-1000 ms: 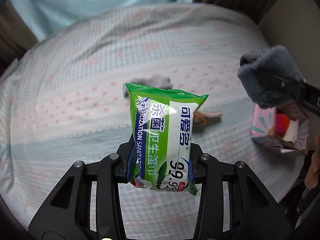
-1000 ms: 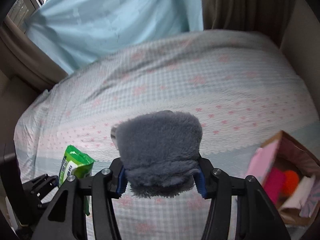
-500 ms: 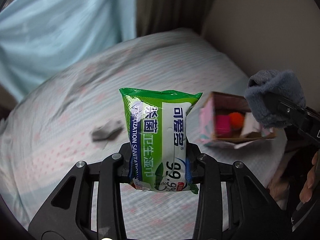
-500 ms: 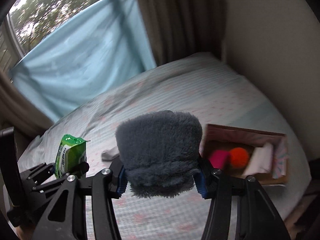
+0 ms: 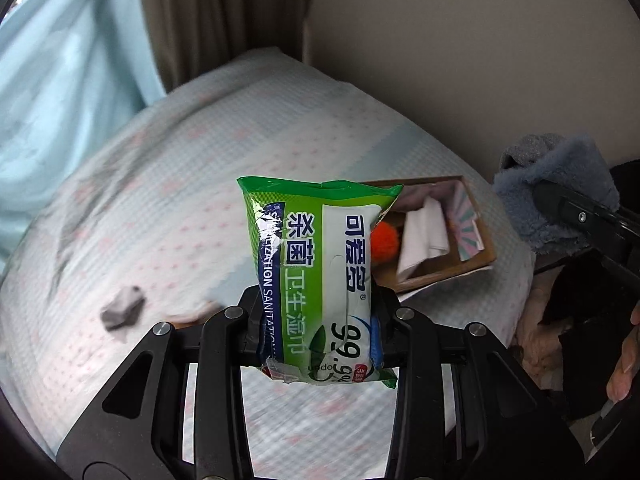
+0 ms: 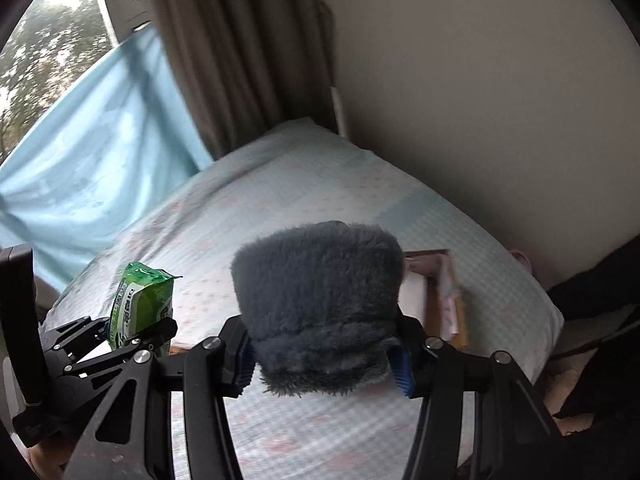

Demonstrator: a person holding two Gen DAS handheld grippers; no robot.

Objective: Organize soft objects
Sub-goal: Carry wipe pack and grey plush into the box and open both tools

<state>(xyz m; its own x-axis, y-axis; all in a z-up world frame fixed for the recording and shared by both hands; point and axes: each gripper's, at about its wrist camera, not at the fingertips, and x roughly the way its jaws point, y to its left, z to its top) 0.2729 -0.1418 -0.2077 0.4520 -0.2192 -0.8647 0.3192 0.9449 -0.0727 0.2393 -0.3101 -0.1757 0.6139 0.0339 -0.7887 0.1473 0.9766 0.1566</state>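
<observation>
Two soft things held above the bed, box beyond.
The left gripper (image 5: 316, 330) pinches the slick, squashy wipes pack (image 5: 320, 276) low; the right gripper (image 6: 324, 354) squeezes the light grey plush (image 6: 320, 300) mid-body; the far-right cardboard box (image 5: 472, 254) awaits.

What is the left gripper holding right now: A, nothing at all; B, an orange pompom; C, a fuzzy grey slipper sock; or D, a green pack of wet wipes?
D: in the left wrist view the left gripper has its jaws pressed on the green pack of wet wipes, while the fuzzy grey piece sits in the right gripper.
</observation>
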